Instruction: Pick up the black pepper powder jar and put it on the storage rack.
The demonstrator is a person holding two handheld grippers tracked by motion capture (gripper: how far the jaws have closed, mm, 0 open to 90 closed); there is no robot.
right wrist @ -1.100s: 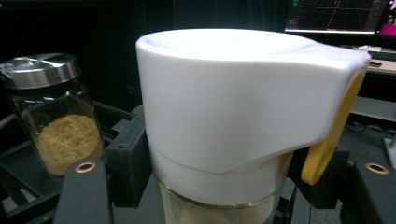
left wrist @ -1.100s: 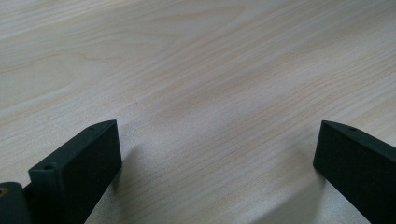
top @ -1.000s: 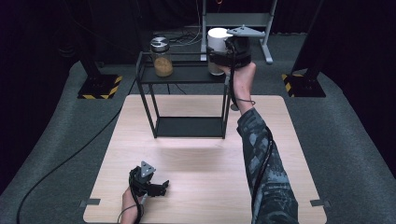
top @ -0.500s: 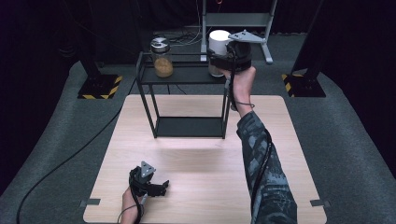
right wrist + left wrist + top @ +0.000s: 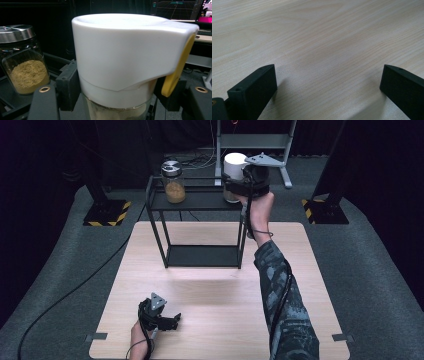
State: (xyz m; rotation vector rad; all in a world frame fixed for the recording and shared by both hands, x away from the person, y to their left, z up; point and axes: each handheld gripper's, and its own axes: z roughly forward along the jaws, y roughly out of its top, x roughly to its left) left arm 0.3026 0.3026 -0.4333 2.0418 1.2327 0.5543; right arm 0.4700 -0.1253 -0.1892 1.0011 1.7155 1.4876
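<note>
Against the high view of 1 s ago, the right gripper (image 5: pixel 239 187) sits fractionally lower at the top shelf of the black rack (image 5: pixel 200 256), with the white-lidded jar (image 5: pixel 233 170) still between its jaws; the left gripper (image 5: pixel 159 316) is unchanged in position on the wooden table (image 5: pixel 210 305); the spice jar (image 5: pixel 173 181) has not moved. In the right gripper view the white-lidded jar (image 5: pixel 125 65) stands upright directly between the 2 jaws, each jaw pad bearing on the glass body just below the white lid; a yellow tab (image 5: pixel 176 67) hangs at the lid's right edge; the jaws are closed on the jar. The jar is at the right end of the top shelf; the spice jar (image 5: pixel 23 60), with metal lid and tan powder, stands near the left end, well apart from it. The right forearm extends straight forward across the table, sleeve patterned, hand (image 5: pixel 260 212) wrapped around the gripper from below. The left gripper rests low near the table's front edge; in the left gripper view its 2 jaws stand wide apart over bare wood (image 5: pixel 324 50), holding nothing.
</note>
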